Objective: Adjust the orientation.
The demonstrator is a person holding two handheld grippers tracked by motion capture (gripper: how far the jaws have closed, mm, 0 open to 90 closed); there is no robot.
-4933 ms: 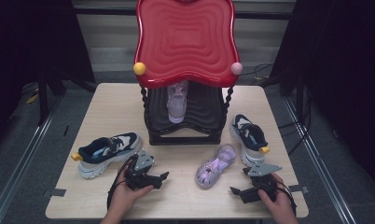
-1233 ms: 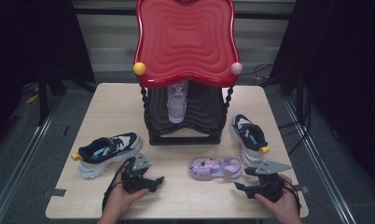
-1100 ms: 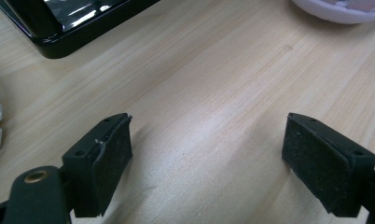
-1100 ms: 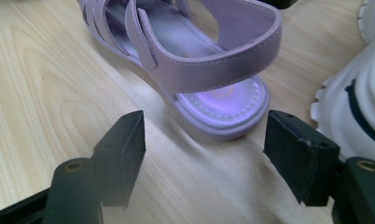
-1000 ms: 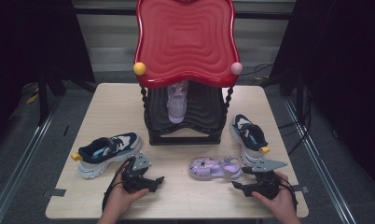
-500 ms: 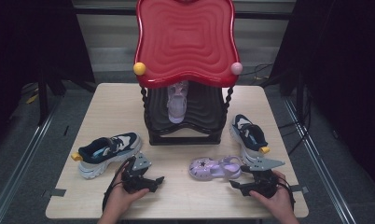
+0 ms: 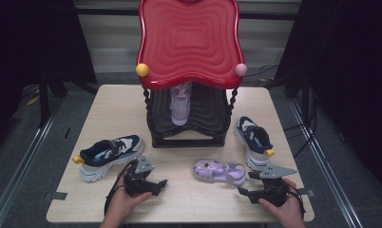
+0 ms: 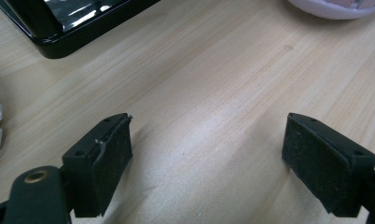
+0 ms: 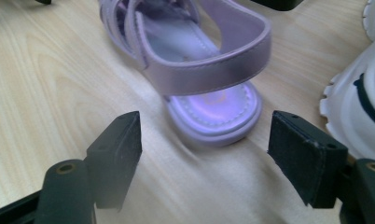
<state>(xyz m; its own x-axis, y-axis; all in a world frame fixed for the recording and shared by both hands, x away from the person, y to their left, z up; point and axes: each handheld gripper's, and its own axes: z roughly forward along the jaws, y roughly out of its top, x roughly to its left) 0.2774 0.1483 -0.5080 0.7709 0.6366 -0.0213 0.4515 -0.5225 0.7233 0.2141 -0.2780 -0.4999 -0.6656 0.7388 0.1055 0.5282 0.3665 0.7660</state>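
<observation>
The work in hand is racking the shoes. One lilac strapped sandal (image 7: 181, 103) already stands inside the black shoe rack with the red wavy plastic top (image 7: 189, 40), at the middle of the light wooden table (image 7: 113, 104). Its mate, the second lilac sandal (image 7: 218, 171), lies flat near the table's front edge, right of centre, not yet racked.

The right gripper (image 7: 246, 185) sits at the front right corner. Its jaws stand apart, having just been opening and then easing back a little. In the right gripper view, the sandal's heel (image 9: 213, 119) lies just ahead of the pads (image 9: 118, 151), untouched.

The left gripper (image 7: 157, 183) rests near the front edge, left of centre, jaws released over bare wood (image 8: 204, 107).

Judged remaining: grasp the loose sandal and rack it. Two navy-and-white sneakers, one at the left (image 7: 108, 154) and one at the right (image 7: 253, 140), also lie outside the rack.

The red top hides the rack's upper shelves. Sandal decoration is too blurred to read.
</observation>
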